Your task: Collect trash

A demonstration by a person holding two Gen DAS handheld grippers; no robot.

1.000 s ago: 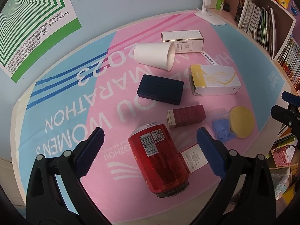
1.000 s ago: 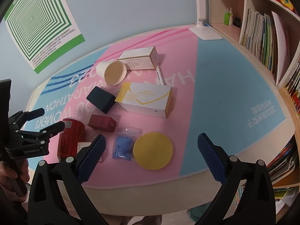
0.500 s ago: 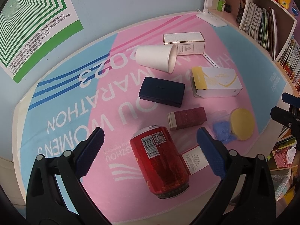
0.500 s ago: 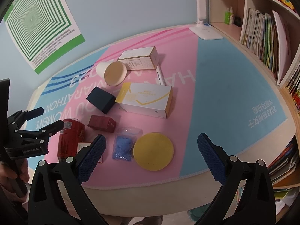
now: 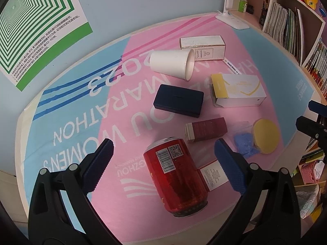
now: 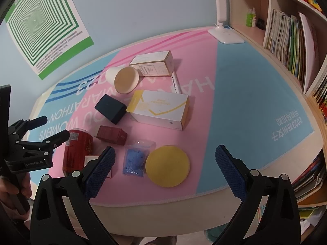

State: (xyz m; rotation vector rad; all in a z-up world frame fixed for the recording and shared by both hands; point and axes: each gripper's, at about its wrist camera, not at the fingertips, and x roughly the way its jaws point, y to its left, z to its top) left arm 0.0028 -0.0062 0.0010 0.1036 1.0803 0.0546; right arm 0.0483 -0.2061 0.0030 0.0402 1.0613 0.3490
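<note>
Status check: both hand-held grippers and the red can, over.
Left hand-held gripper open, can between its fingers, not gripped. Right hand-held gripper open, empty. Red can lying on its side on mat. White card against the can.

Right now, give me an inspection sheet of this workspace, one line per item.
Surface: table under a pink and blue marathon mat.
Job's things: red can on its side; paper cup on its side; maroon box; navy box; white and yellow box, flap open; cream box; blue bag; yellow disc.
Clutter: white label card beside the can.
Grippers: left gripper open, above the can; right gripper open, empty.
Cables: nothing seen.
Surroundings: desk lamp, bookshelf, green poster.
</note>
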